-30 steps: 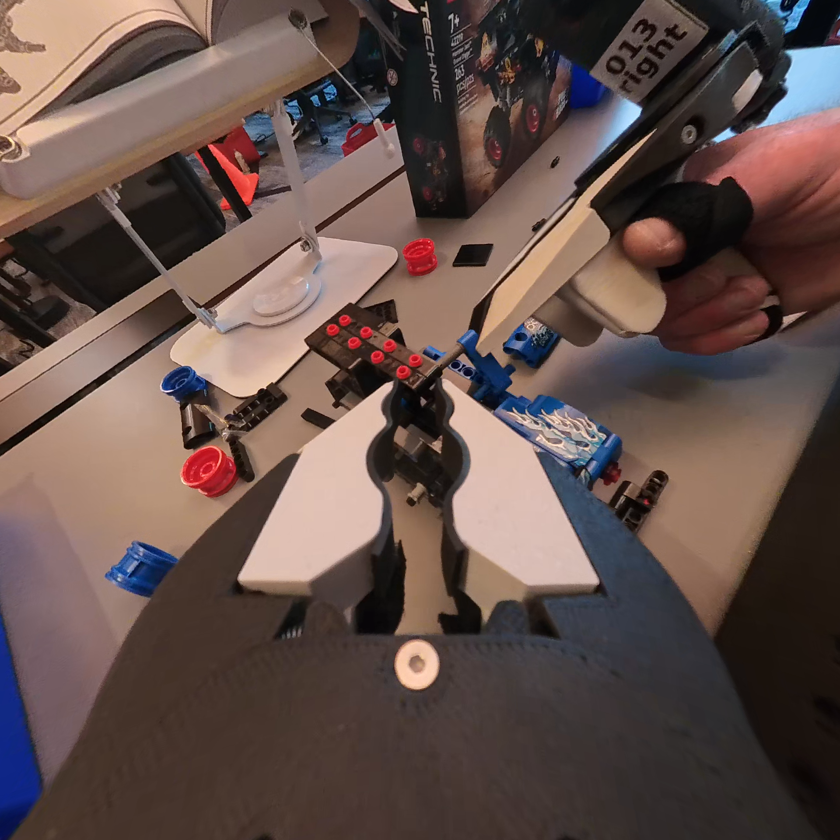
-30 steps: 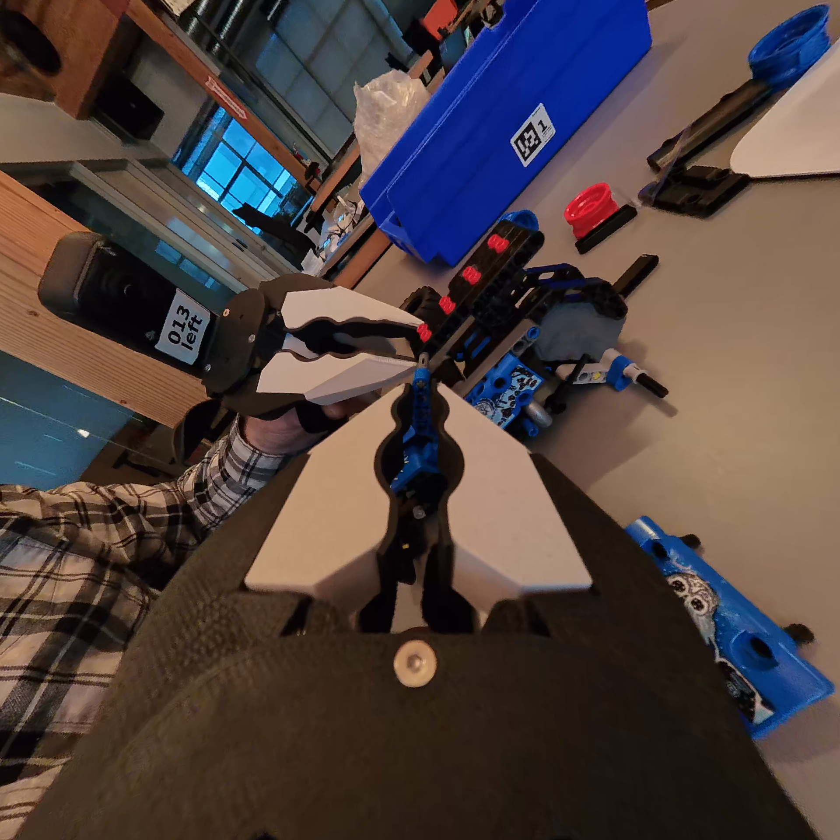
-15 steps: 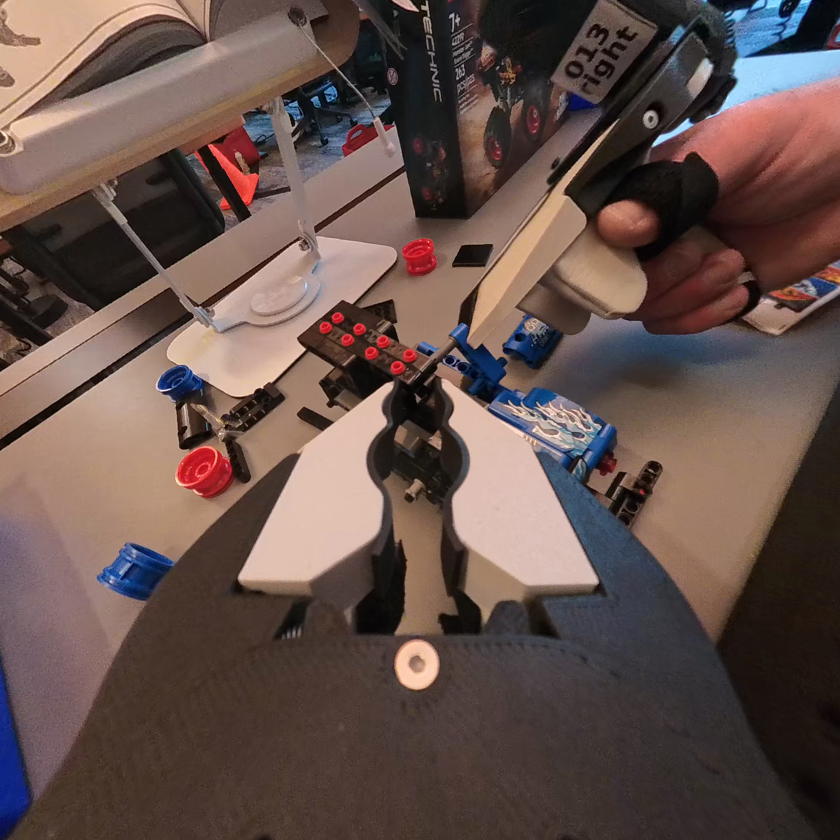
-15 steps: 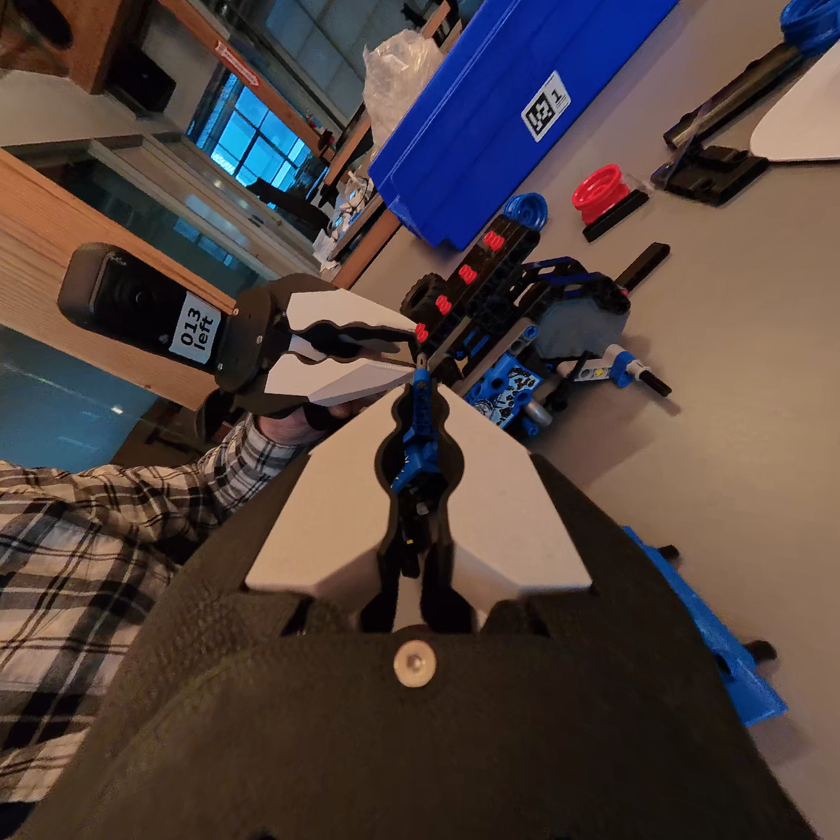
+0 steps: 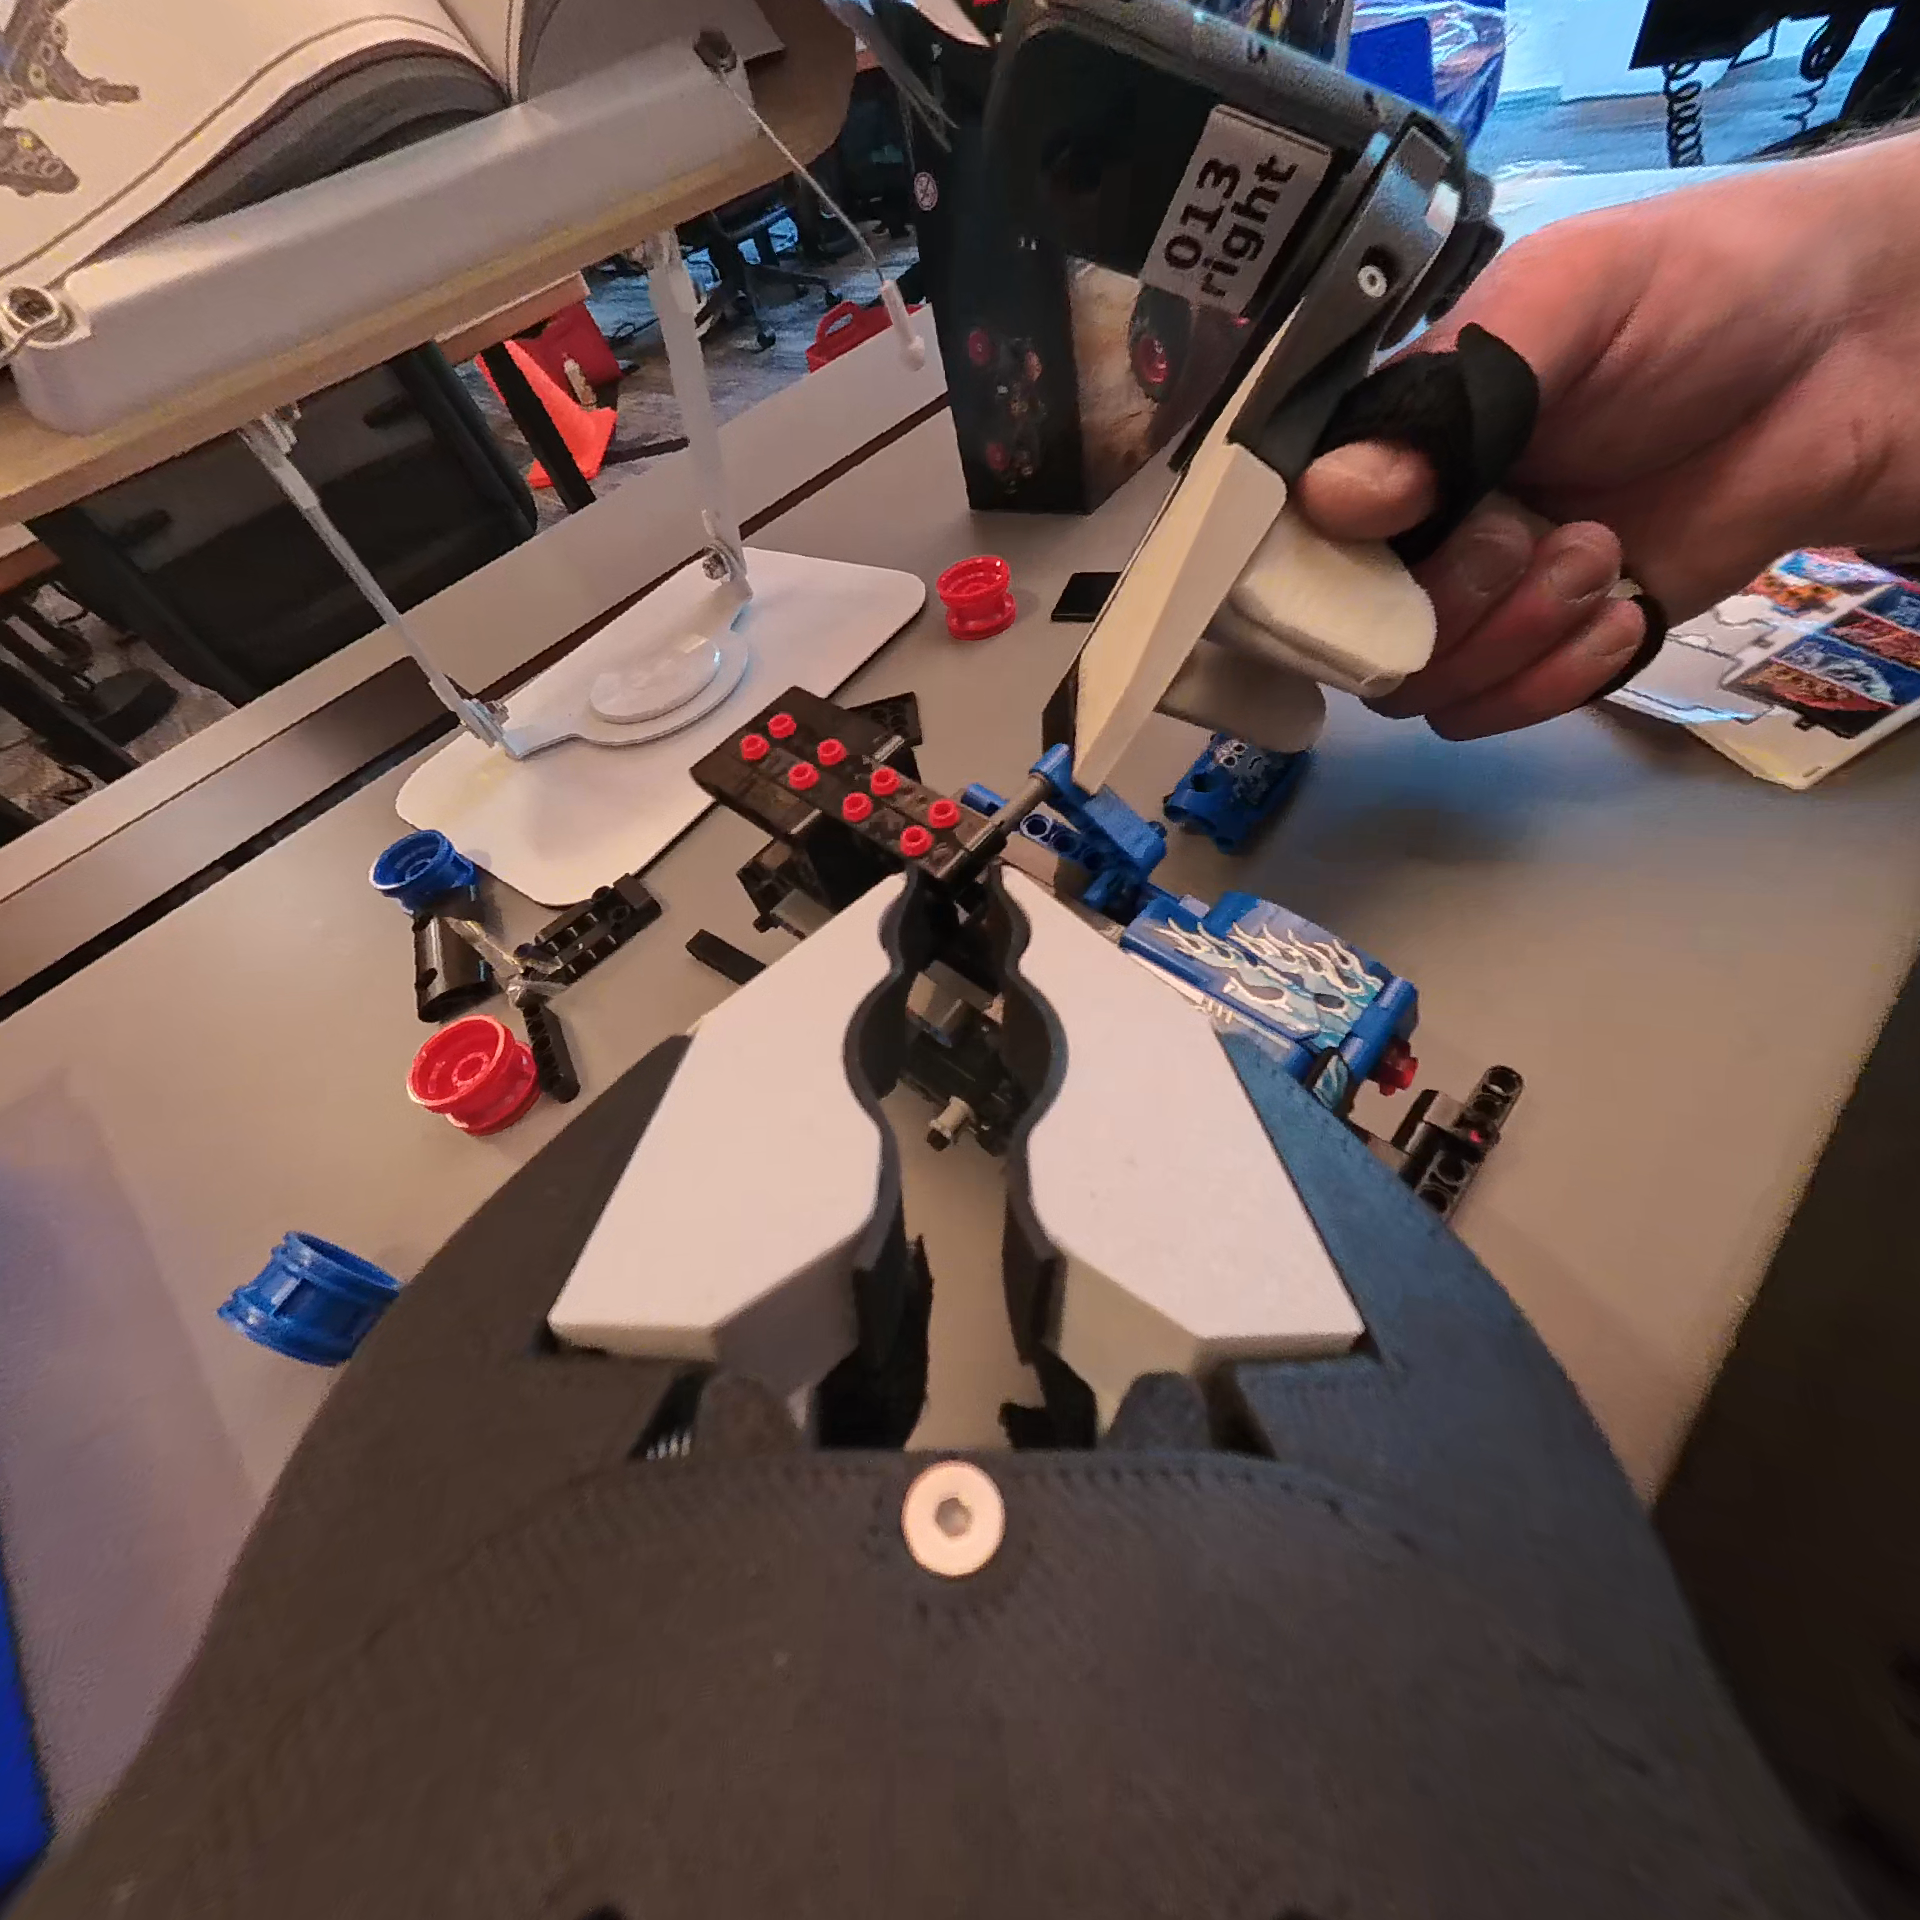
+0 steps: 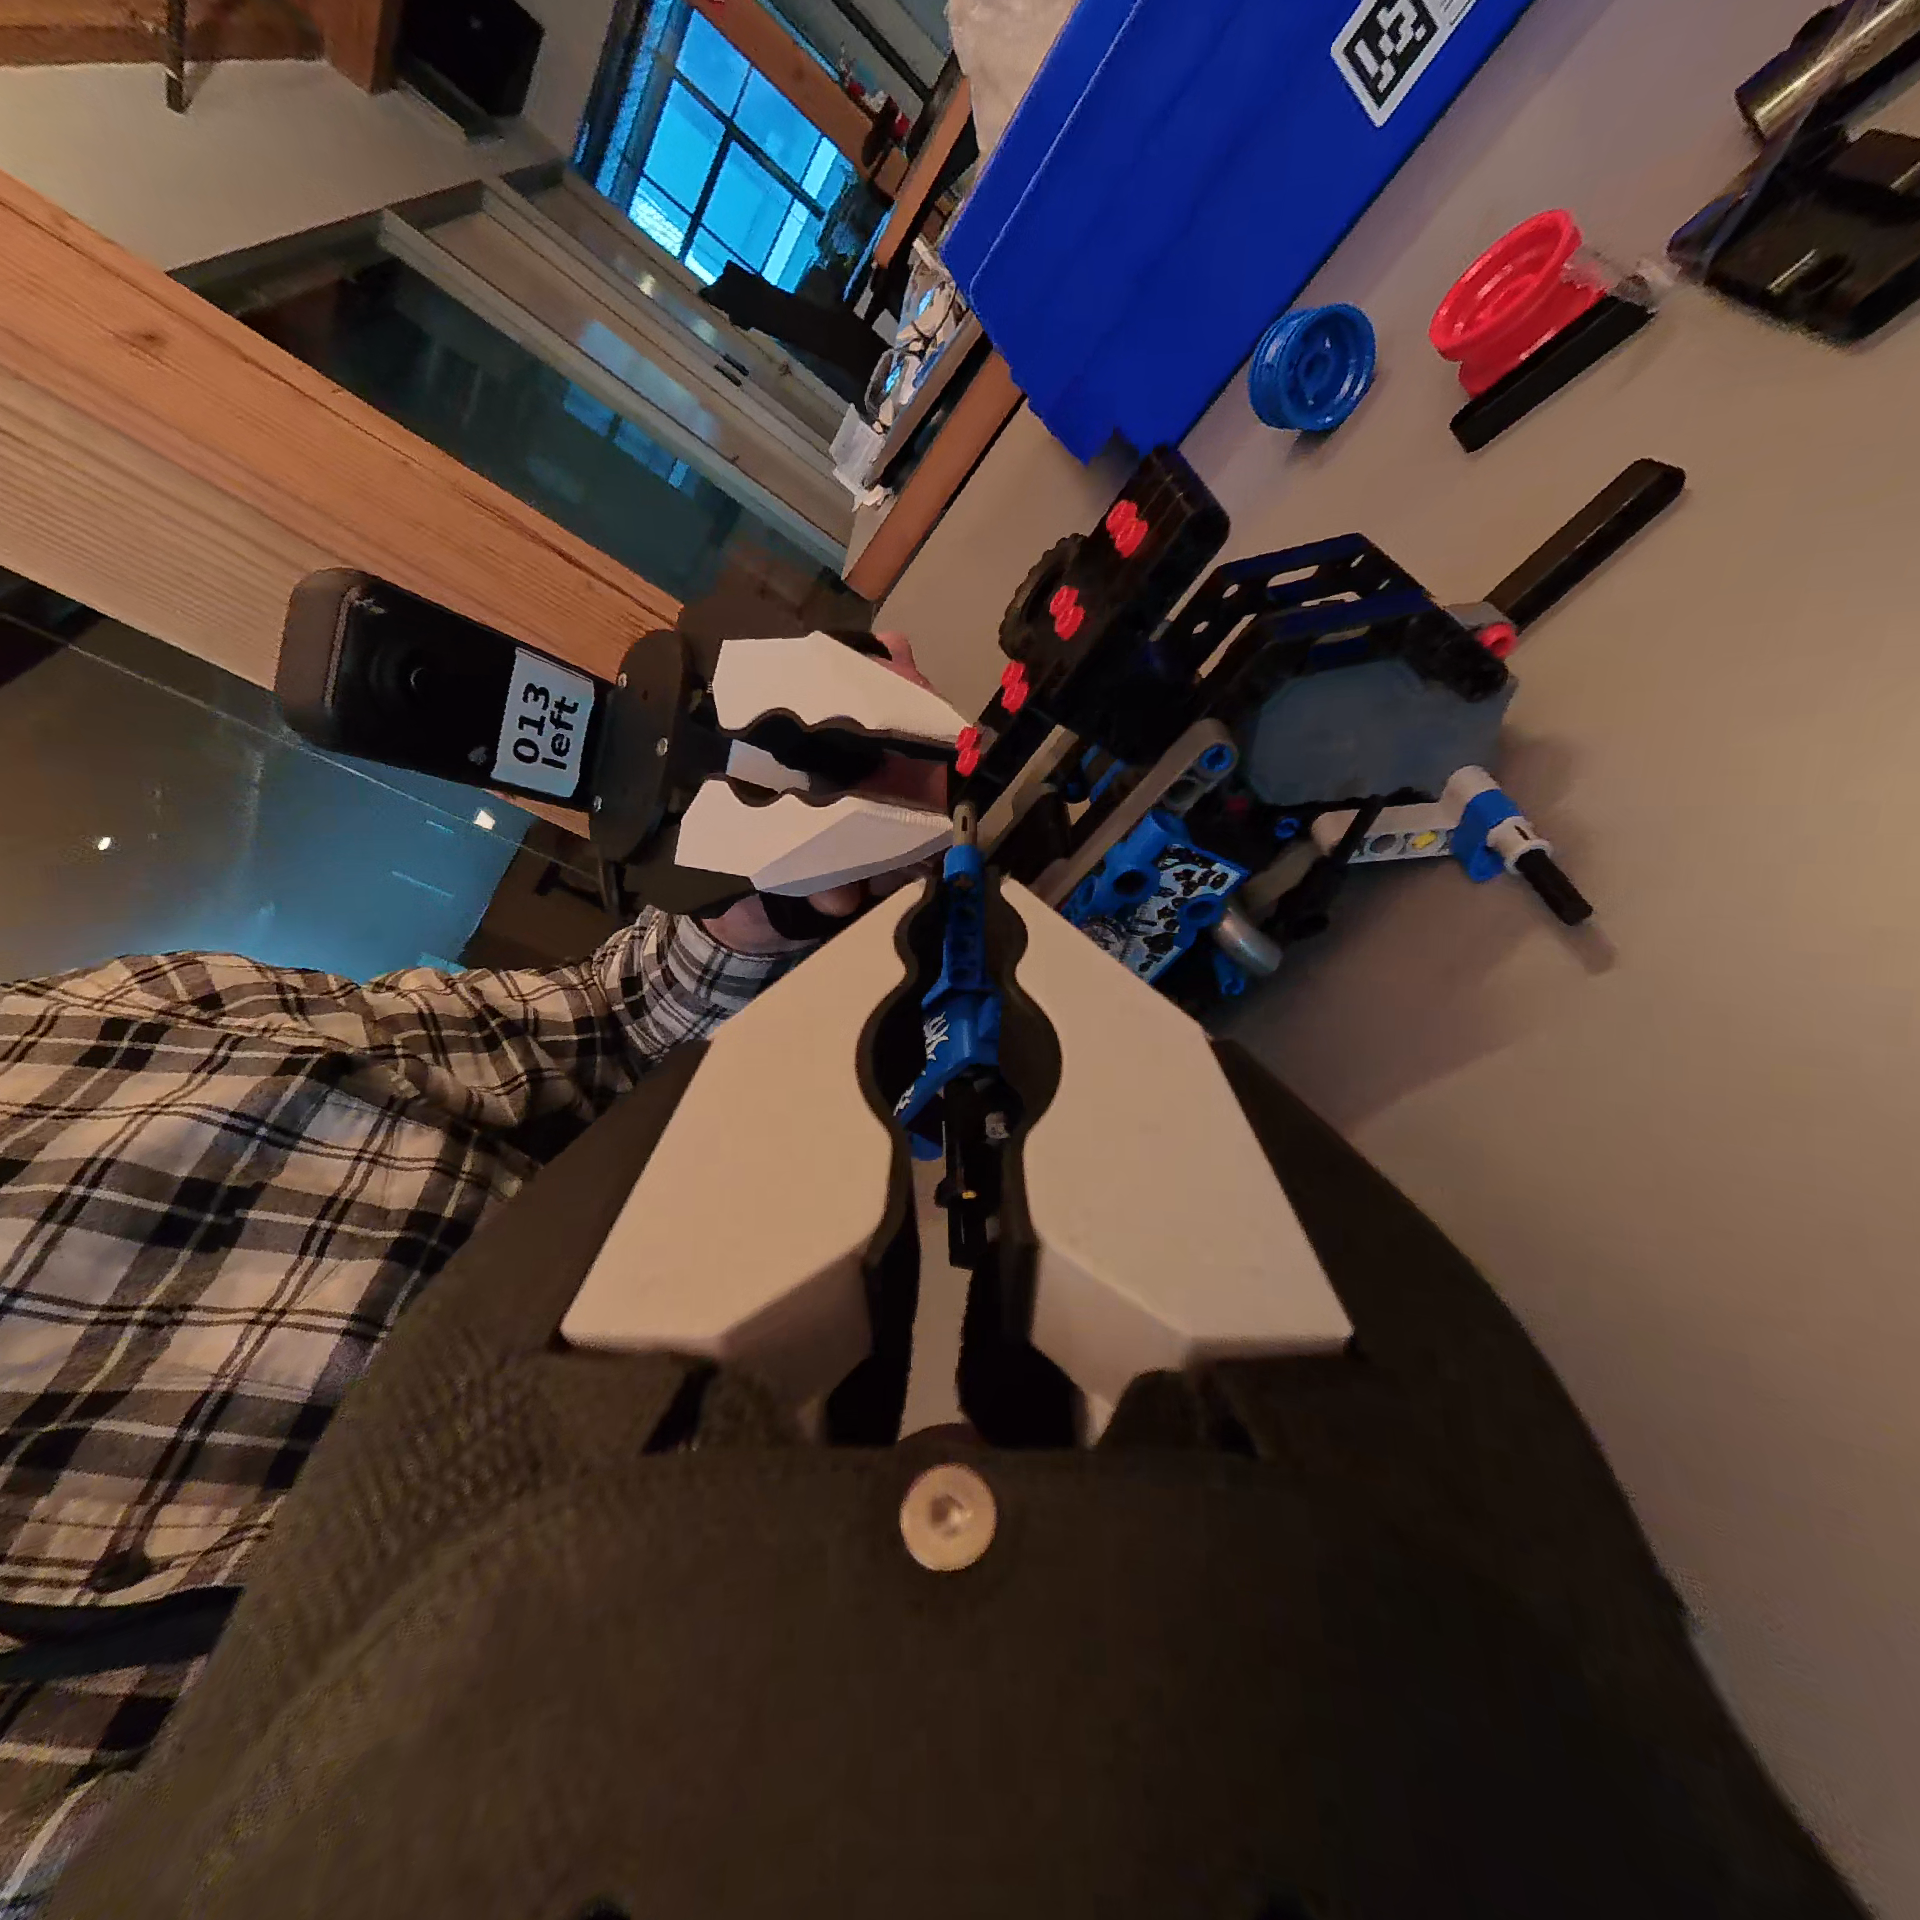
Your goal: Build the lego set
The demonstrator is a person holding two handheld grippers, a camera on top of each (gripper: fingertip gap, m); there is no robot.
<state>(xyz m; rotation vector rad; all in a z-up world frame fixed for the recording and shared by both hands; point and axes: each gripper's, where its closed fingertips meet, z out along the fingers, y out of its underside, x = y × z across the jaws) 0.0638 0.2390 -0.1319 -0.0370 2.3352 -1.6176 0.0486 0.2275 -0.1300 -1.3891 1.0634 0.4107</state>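
Left wrist view shows the black chassis [image 5: 847,800], studded with red pins, pinched at its near end between the left gripper [image 5: 954,904] fingers, whose tips close on the black frame just below the pin rows. It sits low over the grey table [image 5: 1507,935], and whether it touches the surface cannot be told. A grey axle [image 5: 1006,816] sticks out of the chassis's right end and runs into a blue connector piece [image 5: 1091,821], which the right gripper [image 5: 1081,753] comes down on from above with its white fingers together. Right wrist view confirms that grip: the right gripper [image 6: 961,914] is clamped on the blue connector piece [image 6: 961,997], whose tip meets the axle at the chassis [image 6: 1101,613], and the left gripper [image 6: 951,774] shows farther off, also closed on the chassis, with a plaid sleeve [image 6: 312,1143] behind it.

Just beside the chassis on the right lies a blue flame-printed panel [image 5: 1268,977], with a small black connector [image 5: 1460,1127] near it. To the left are a red wheel hub [image 5: 473,1075], two blue hubs [image 5: 421,868] [image 5: 307,1294] and loose black beams [image 5: 592,920]. Farther back stand a white book stand [image 5: 665,717], another red hub [image 5: 975,595], the dark set box [image 5: 1029,395] and, at the right edge, a printed sheet [image 5: 1818,665]. A blue bin [image 6: 1195,187] sits beyond the model in the right wrist view.
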